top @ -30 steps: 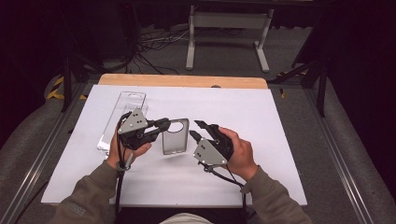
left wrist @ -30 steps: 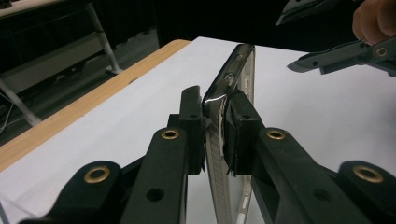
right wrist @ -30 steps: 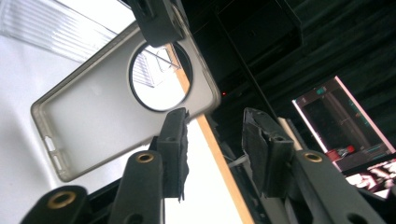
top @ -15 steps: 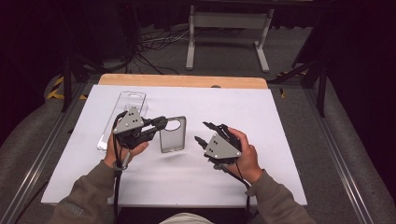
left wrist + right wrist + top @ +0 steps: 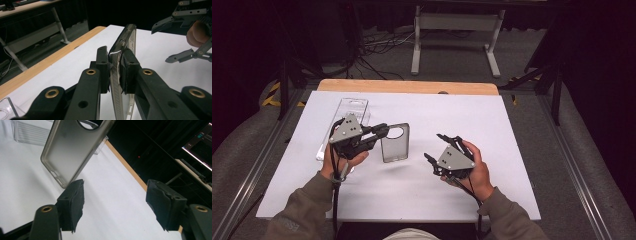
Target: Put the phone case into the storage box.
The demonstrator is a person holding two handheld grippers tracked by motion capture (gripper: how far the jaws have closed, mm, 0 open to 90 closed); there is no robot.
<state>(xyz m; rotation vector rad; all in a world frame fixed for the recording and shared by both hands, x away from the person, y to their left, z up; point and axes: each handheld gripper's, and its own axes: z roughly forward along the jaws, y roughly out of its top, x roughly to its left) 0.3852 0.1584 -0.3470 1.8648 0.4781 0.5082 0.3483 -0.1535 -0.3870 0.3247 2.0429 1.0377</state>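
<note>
The smoky translucent soft-plastic phone case [image 5: 395, 143] looks matt and frosted. The clear rigid plastic packaging tray [image 5: 346, 112] is glossy and ribbed. The white table cover [image 5: 462, 125] is smooth and matt, edged by pale wood [image 5: 407, 86].

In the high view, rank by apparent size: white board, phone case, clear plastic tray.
1. White board, by far the largest.
2. Clear tray, partly hidden behind the left gripper.
3. Phone case, close to the tray; that ranking is uncertain.
</note>
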